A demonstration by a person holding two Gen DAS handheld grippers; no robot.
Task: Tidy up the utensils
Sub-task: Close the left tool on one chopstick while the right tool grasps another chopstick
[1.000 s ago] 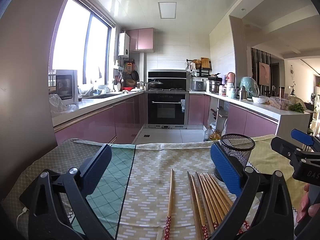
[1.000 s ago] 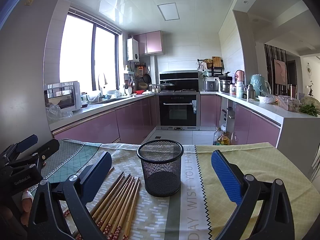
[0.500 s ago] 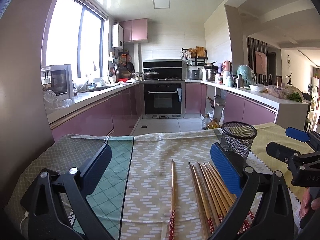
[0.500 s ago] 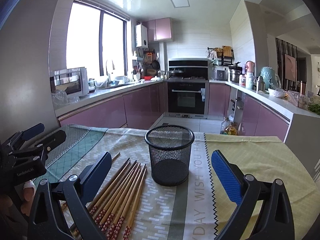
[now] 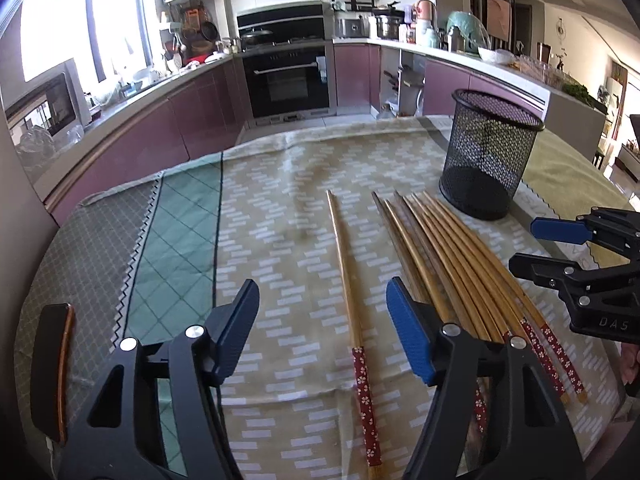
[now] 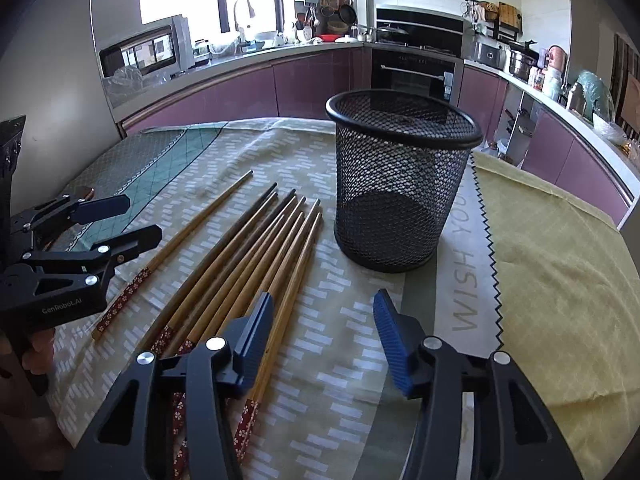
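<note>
Several wooden chopsticks (image 5: 452,264) with red flowered ends lie side by side on the table cloth; they also show in the right wrist view (image 6: 248,264). One single chopstick (image 5: 348,280) lies apart to their left, also in the right wrist view (image 6: 180,248). A black mesh cup (image 5: 488,156) stands upright and empty beyond them, and in the right wrist view (image 6: 400,176). My left gripper (image 5: 320,332) is open, low over the single chopstick's red end. My right gripper (image 6: 324,336) is open, its left finger over the rightmost chopsticks.
A phone (image 5: 54,364) lies at the table's left edge. The patterned cloth (image 5: 280,208) covers the table; a yellow cloth (image 6: 560,260) lies right of the cup. Kitchen counters and an oven stand beyond the far edge.
Both grippers have tilted down and come lower and closer to the chopsticks. Their jaws stay open.
</note>
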